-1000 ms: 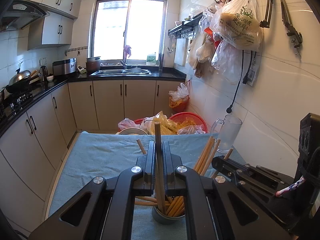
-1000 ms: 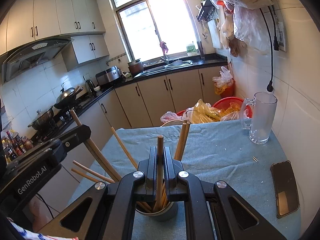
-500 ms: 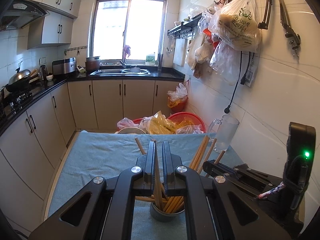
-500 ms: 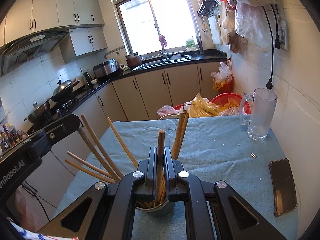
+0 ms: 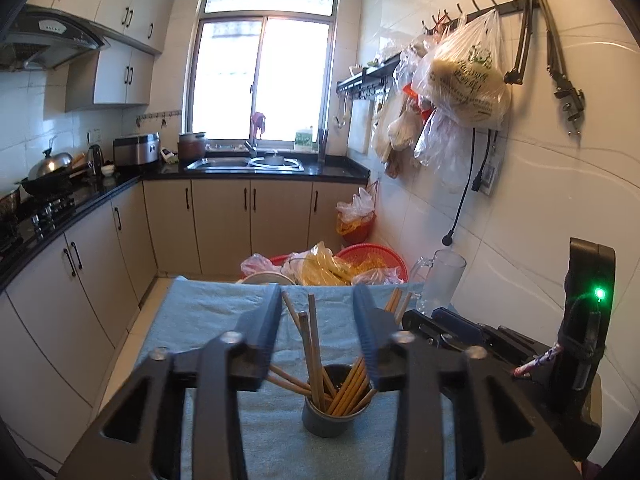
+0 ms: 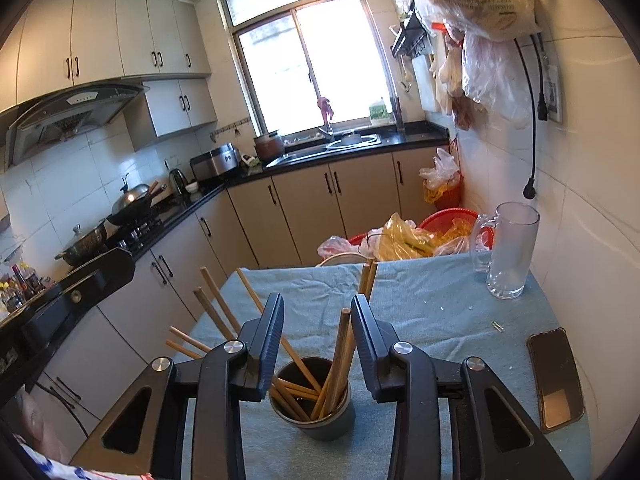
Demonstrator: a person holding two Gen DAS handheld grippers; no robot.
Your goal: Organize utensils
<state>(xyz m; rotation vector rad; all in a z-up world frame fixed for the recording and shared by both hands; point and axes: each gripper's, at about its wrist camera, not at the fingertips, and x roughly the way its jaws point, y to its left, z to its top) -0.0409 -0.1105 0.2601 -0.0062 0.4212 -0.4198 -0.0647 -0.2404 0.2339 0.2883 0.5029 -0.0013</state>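
Wooden chopsticks [image 6: 340, 364]: standing in grey cup [image 6: 316, 420], worktop [image 6: 432, 320] centre. Left gripper [image 5: 316, 320], right gripper [image 6: 318, 320]: jaws opening, nothing clamped. Risk: jaws snagging leaning sticks could tip the cup.

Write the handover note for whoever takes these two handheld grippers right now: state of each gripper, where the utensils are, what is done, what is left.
Left gripper: jaws opening, pads clear of the wooden chopsticks between them.
Right gripper: jaws opening too, nothing pressed.
All visible chopsticks stand in the round grey metal cup on the blue cloth-covered table, some leaning far out.
Done: chopsticks are in the cup.
Left: none visible loose on the cloth; perhaps straighten the leaning ones.
Clear glass mug and black phone sit at the right, untouched.
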